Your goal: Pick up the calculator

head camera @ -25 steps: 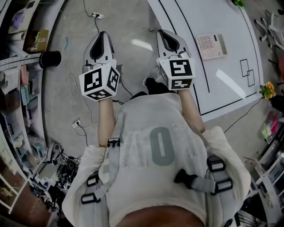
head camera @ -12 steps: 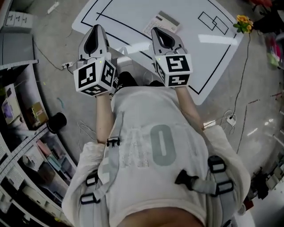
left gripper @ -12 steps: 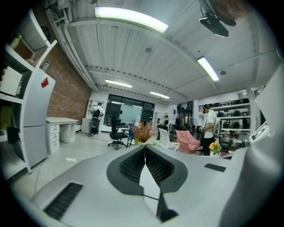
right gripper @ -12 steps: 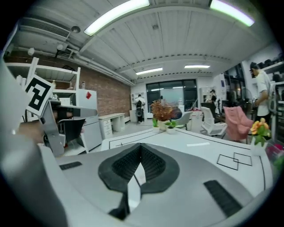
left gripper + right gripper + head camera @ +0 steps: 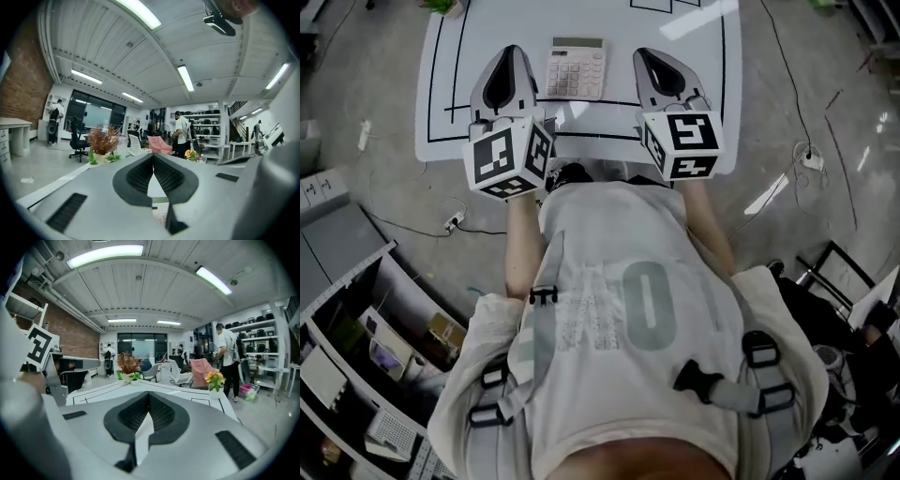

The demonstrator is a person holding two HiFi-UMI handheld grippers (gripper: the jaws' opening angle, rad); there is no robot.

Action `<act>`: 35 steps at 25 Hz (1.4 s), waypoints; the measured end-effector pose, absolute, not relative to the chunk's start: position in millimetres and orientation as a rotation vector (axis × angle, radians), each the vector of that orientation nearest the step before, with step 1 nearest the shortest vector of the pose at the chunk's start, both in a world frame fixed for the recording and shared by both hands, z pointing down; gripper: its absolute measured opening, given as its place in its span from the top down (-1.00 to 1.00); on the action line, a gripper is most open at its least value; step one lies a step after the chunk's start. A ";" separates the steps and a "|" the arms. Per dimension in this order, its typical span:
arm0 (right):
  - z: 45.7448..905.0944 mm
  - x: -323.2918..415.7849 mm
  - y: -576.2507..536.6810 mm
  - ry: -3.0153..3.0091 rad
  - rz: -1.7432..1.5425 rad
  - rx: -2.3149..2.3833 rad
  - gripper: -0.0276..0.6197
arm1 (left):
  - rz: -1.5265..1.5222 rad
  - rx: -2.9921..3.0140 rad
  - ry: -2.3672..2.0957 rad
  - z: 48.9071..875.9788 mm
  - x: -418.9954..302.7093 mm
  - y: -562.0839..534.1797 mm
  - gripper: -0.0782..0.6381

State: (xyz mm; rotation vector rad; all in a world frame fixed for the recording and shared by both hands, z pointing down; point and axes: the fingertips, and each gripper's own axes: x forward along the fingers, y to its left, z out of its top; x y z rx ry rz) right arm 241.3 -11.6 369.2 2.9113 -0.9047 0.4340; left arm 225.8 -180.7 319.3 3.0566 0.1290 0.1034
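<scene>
Now holding the left gripper (image 5: 513,52) at eleven o'clock and the right gripper (image 5: 646,56) at one o'clock, both with jaws pressed together on nothing; flanking the calculator (image 5: 577,67), which is lying flat at twelve o'clock on the white table (image 5: 703,56), touching neither gripper.

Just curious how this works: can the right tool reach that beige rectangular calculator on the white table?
Probably yes: the right tool hovers beside the beige rectangular calculator on the white table, nothing between them. Its jaws are shut, so they must open first.
</scene>
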 end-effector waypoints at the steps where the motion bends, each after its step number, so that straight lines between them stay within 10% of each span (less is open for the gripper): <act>1: 366.9 242.9 -5.2 -0.852 0.427 2.937 0.90 | 0.101 3.066 0.173 317.1 231.5 -177.3 0.72; 24: 352.2 231.2 -10.8 -0.266 0.436 3.049 0.90 | 0.131 2.928 0.760 311.9 286.2 -181.7 0.72; 29: 362.5 225.4 -6.4 -0.248 0.509 3.060 0.90 | -0.015 2.774 0.876 286.3 284.4 -173.7 -0.29; 35: 363.6 225.2 0.0 -0.234 0.520 3.077 0.90 | -0.082 2.848 0.882 272.9 289.2 -177.0 -0.43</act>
